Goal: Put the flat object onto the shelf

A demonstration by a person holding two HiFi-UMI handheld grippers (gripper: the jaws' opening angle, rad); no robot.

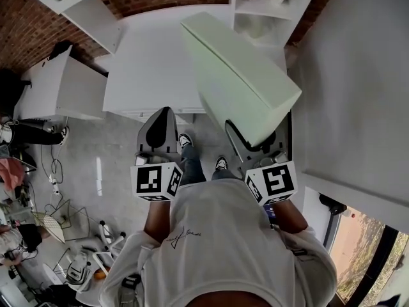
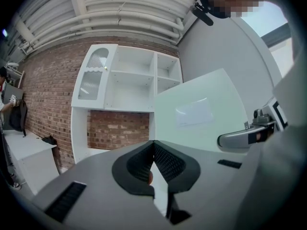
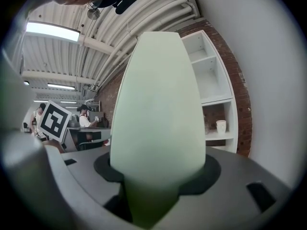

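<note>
Right gripper view: the right gripper pinches one end edge of the pale green flat panel, which is held up in the air. It looks stiff, light and smooth, so a firm mid-edge bite should stop it swinging. The left gripper is pressed together on nothing. Beyond stands the white shelf.
</note>
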